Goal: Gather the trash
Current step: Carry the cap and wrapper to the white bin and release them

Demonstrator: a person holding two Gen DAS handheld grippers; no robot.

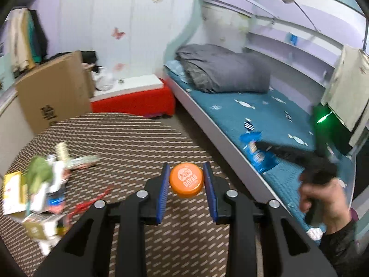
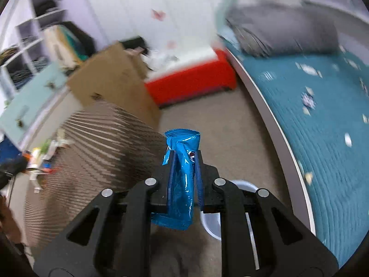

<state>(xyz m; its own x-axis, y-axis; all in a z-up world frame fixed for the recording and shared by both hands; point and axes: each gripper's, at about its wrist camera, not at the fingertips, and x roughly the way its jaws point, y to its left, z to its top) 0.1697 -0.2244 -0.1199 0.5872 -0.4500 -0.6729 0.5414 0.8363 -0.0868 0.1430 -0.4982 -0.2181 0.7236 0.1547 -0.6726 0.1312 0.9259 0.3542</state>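
1. Currently, left wrist view: left gripper (image 1: 186, 182) is clenched on an orange cap (image 1: 186, 183), pads pressing its rim from both sides, printed top facing the camera.
2. Cap is held in the air above the round striped table (image 1: 129, 138). Judgement: rigid, light plastic with a smooth rim, so it could pop out if squeezed off-centre; the grip across the widest part looks right.
3. More trash (image 1: 39, 184) sits in a heap at the table's left edge: paper, small boxes, something green. Blurred, so items cannot be told apart.
4. Right hand (image 1: 322, 198) shows at right, over the bed (image 1: 265, 120), its gripper carrying a blue wrapper (image 1: 256, 150).
5. Right wrist view: right gripper (image 2: 184, 159) is clamped on the wrapper (image 2: 182, 173), pads pinching its middle; the crimped top sticks out ahead, the bottom hangs below the jaws.
6. Judgement: wrapper is thin glossy film, very light, limp and slippery. A mid-body pinch holds best; the crimped seam is a fair second choice.
7. A pale bin (image 2: 244, 187) shows on the floor beneath the gripper, mostly hidden; likely the drop point.
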